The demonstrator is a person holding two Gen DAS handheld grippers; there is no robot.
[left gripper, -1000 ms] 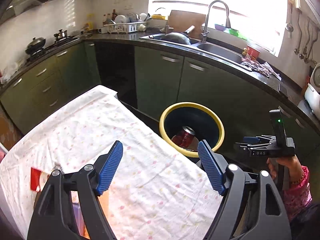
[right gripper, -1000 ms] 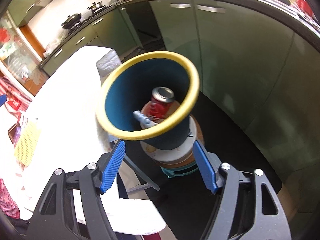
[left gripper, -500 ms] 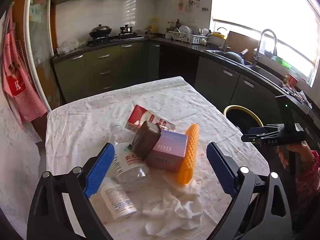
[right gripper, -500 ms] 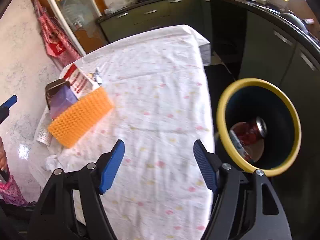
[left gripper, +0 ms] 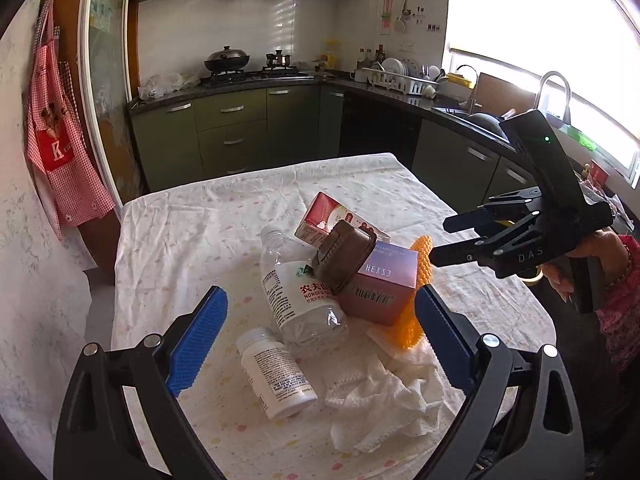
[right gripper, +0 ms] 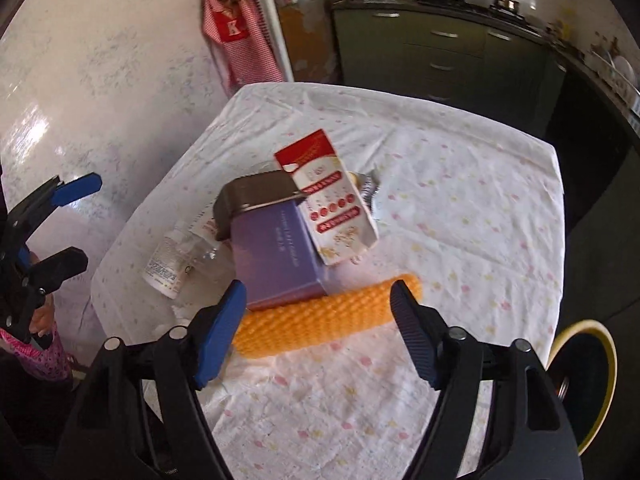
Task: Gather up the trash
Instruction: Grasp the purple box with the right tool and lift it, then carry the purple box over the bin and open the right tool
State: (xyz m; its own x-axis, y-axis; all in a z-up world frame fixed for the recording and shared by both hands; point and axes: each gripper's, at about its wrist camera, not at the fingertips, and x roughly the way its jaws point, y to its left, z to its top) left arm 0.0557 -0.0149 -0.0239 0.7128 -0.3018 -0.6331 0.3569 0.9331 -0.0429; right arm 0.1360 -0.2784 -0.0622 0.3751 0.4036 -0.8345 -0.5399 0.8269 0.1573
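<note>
A pile of trash lies on the cloth-covered table [left gripper: 192, 240]: a clear water bottle [left gripper: 298, 300], a white pill bottle [left gripper: 276, 376], a pink-purple box [left gripper: 380, 284] with a brown case [left gripper: 344, 256] on it, a red-and-white carton [right gripper: 332, 204], an orange foam sleeve [right gripper: 328, 316] and crumpled white tissue [left gripper: 384, 396]. My left gripper [left gripper: 319, 291] hovers open and empty over the bottles. My right gripper [right gripper: 318, 286] hangs above the orange sleeve, its jaws opening with nothing between them. The yellow-rimmed bin [right gripper: 600, 360] stands beside the table at lower right.
Green cabinets [left gripper: 232, 132] with a stove and sink run along the back and right. A red checked apron [left gripper: 60, 152] hangs on the pale wall left of the table. A hand in a pink sleeve [left gripper: 616, 308] holds the right gripper [left gripper: 439, 241].
Both views swung from the bin to the pile on the table. The right gripper came across from over the bin to above the orange sleeve. Both jaws stand wider.
</note>
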